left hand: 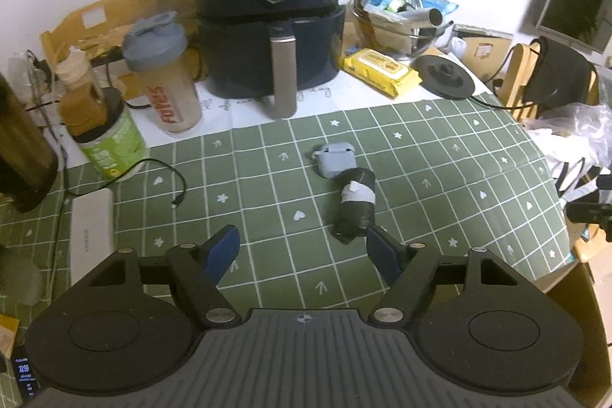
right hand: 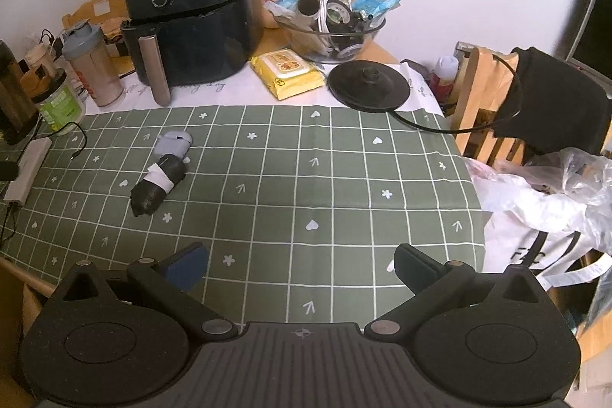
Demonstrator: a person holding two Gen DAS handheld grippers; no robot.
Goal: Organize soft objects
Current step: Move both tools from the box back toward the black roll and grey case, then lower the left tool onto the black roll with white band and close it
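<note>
A black rolled bundle with a white paper band [left hand: 354, 204] lies on the green checked tablecloth [left hand: 440, 171]; it also shows in the right wrist view [right hand: 157, 185]. A small light-blue soft case [left hand: 333, 160] touches its far end, also seen in the right wrist view [right hand: 173, 144]. My left gripper [left hand: 300, 249] is open and empty, its right finger just short of the bundle's near end. My right gripper [right hand: 300, 264] is open and empty over the cloth's near edge [right hand: 344, 186], well right of the bundle.
A black air fryer [left hand: 269, 18] stands at the back, with a shaker bottle [left hand: 168, 75], a green jar [left hand: 111, 140], a yellow wipes pack [left hand: 380, 71], a glass bowl of clutter [right hand: 331, 25] and a black kettle base [right hand: 369, 85]. A white power bank [left hand: 91, 236] and cable lie left. A chair and bags [right hand: 543, 201] stand right.
</note>
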